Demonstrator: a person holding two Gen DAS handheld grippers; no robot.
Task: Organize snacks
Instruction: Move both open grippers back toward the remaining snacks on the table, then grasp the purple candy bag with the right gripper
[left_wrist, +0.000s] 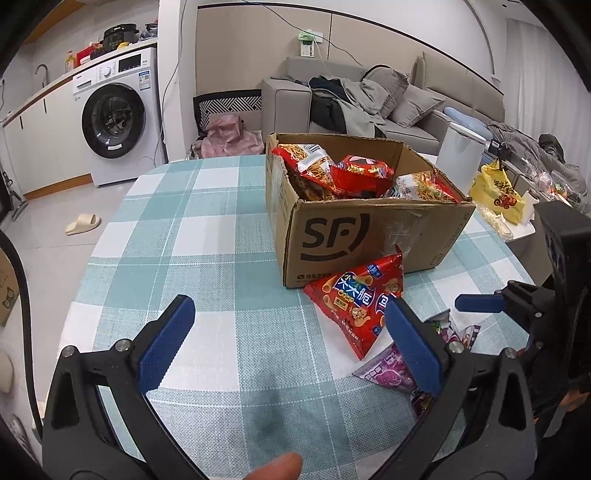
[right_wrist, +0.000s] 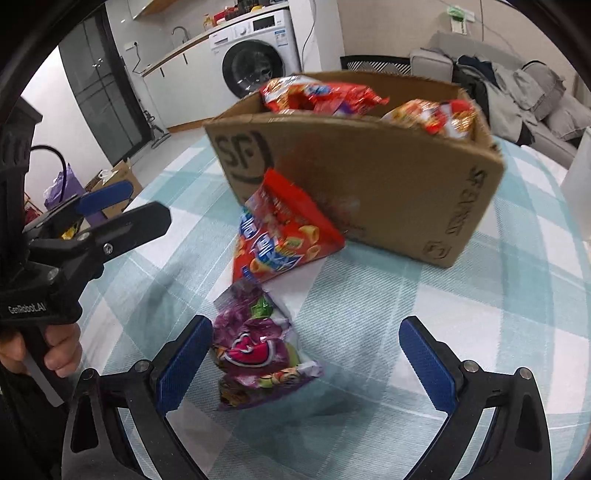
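An SF cardboard box (left_wrist: 369, 232) (right_wrist: 369, 184) stands on the checked tablecloth (left_wrist: 221, 229), holding several red snack bags (left_wrist: 332, 170). A red crisp bag (left_wrist: 356, 306) (right_wrist: 280, 236) leans on the box's front. Nearer lies a purple snack bag (left_wrist: 386, 369) (right_wrist: 255, 350). My left gripper (left_wrist: 288, 310) is open over bare cloth, left of both bags. My right gripper (right_wrist: 303, 325) is open low over the table, the purple bag lying between its fingers by the left pad (right_wrist: 184, 362). In the left wrist view, one of its fingers (left_wrist: 480, 302) shows at the right.
The table's curved edge drops to the floor on the left, where a slipper (left_wrist: 83, 223) lies. A washing machine (left_wrist: 114, 118) and a sofa (left_wrist: 369, 99) stand beyond. A yellow bag (left_wrist: 498, 192) and a white bin (left_wrist: 460, 151) sit right of the box.
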